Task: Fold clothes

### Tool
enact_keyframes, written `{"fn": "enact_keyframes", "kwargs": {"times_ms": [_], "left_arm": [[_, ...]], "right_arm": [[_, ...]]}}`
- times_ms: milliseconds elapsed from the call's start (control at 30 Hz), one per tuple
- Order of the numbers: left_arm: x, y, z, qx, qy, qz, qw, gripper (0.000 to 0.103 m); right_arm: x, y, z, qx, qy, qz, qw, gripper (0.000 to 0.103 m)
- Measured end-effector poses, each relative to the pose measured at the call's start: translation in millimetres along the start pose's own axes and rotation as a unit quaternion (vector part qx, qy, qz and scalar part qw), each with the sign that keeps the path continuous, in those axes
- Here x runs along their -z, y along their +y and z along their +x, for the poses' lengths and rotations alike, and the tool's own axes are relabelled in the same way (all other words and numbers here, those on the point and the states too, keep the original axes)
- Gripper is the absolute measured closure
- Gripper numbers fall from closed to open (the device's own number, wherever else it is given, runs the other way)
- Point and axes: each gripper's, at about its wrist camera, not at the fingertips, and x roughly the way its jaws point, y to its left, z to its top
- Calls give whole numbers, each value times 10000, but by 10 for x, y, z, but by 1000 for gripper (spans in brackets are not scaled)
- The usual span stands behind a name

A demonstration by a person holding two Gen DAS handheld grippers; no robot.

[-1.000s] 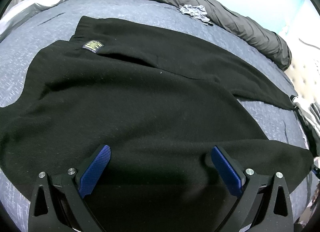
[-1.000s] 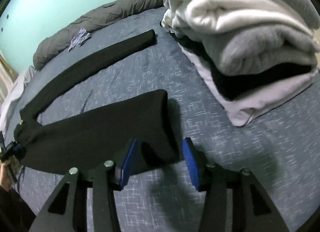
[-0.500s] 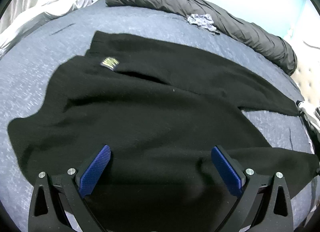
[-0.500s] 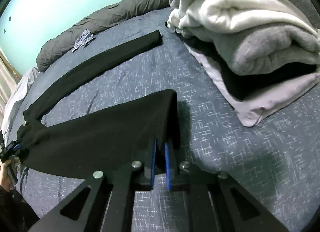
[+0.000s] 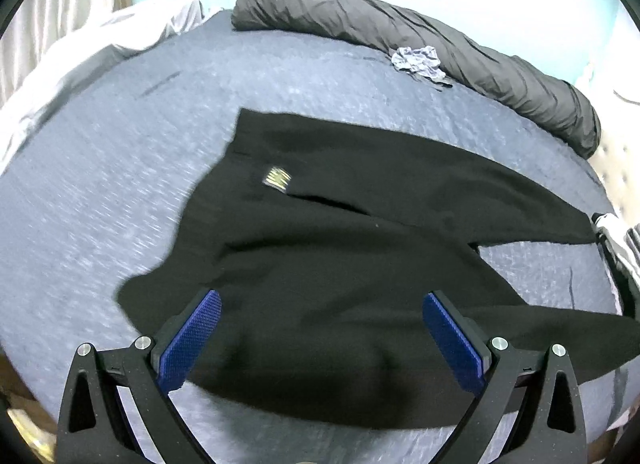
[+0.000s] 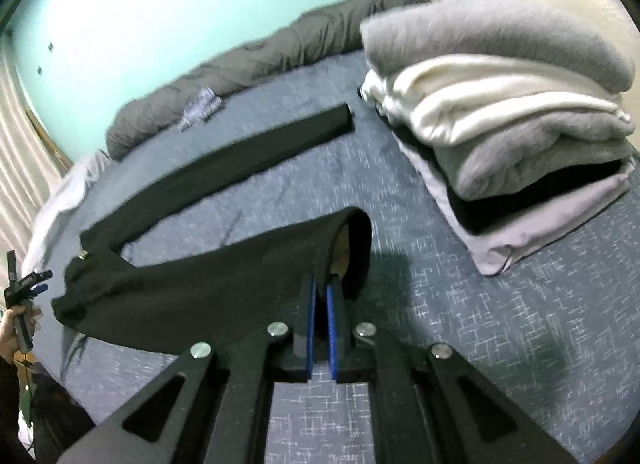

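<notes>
Black fleece trousers lie spread on the blue patterned bed. My right tongs are clenched on one leg's hem, lifting it off the bed. My left tongs hang released over the waist end, beside nothing but cloth.

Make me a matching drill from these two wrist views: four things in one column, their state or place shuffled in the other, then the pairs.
Things:
1. left gripper
2. right gripper
3. black fleece trousers
4. small crumpled grey-blue cloth

States or places:
A. clamped on a trouser leg's hem
B. against the dark grey rolled duvet
C. jaws wide apart, holding nothing
D. spread on the blue patterned bedsheet

Pairs: 1-C, 2-A, 3-D, 4-B
</notes>
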Motion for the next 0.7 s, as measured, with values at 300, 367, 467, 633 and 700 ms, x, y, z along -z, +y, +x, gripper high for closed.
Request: {"fn": "enact_keyframes", "kwargs": {"times_ms": [300, 367, 467, 633, 700], "left_arm": [[-22, 139, -378, -316, 56, 172, 9993, 0], [19, 128, -359, -322, 122, 183, 9992, 0], [79, 83, -321, -342, 194, 217, 9990, 0], [100, -28, -292, -330, 248, 287, 9987, 0], [95, -78, -286, -316, 261, 315, 9987, 0]], "right_arm": [[482, -216, -38, -14, 437, -78, 9990, 99], [560, -242, 10, -18, 606, -43, 9982, 99], [628, -271, 55, -46, 753, 40, 9971, 98], [417, -265, 57, -280, 543, 361, 9975, 70], [334, -267, 141, -404, 591, 511, 9961, 63]]}}
